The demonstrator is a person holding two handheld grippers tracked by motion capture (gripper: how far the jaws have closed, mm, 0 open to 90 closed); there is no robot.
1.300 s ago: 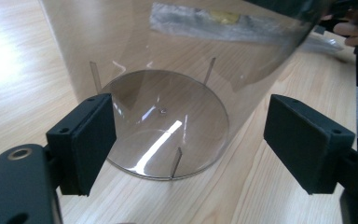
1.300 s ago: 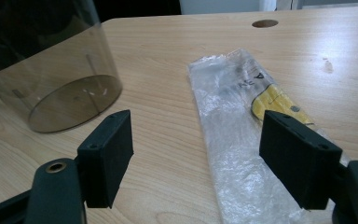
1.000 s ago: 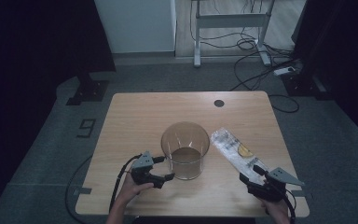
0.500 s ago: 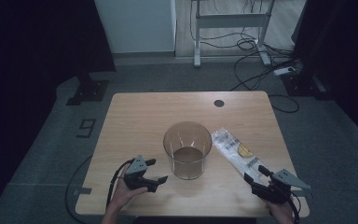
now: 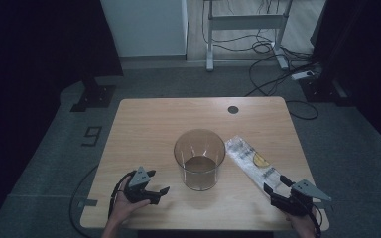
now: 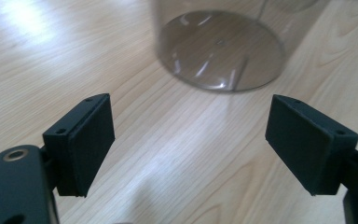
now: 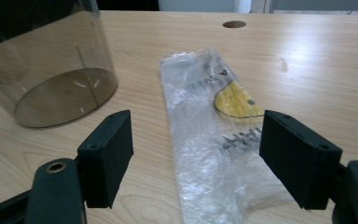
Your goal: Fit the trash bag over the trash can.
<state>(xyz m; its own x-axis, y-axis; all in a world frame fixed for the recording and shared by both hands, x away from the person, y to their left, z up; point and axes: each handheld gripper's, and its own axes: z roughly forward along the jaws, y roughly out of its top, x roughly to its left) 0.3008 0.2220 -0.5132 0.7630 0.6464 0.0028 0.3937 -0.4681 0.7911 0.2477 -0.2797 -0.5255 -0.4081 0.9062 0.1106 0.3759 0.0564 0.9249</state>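
A clear, brown-tinted round container stands upright and empty near the middle of the wooden table. To its right lies a flat clear plastic bag printed with a yellow smiley face and black letters. My left gripper rests open near the front left, a short way from the container's base. My right gripper is open at the front right, its jaws either side of the near end of the bag. The container stands to the left of the right gripper.
A small round hole sits in the table's far right part. Beyond the table are a desk frame and loose cables on the grey floor. A number 9 marking lies on the floor to the left.
My left gripper has pulled back from the container toward the front left edge. My right gripper has shifted slightly nearer the front edge, still at the bag's near end.
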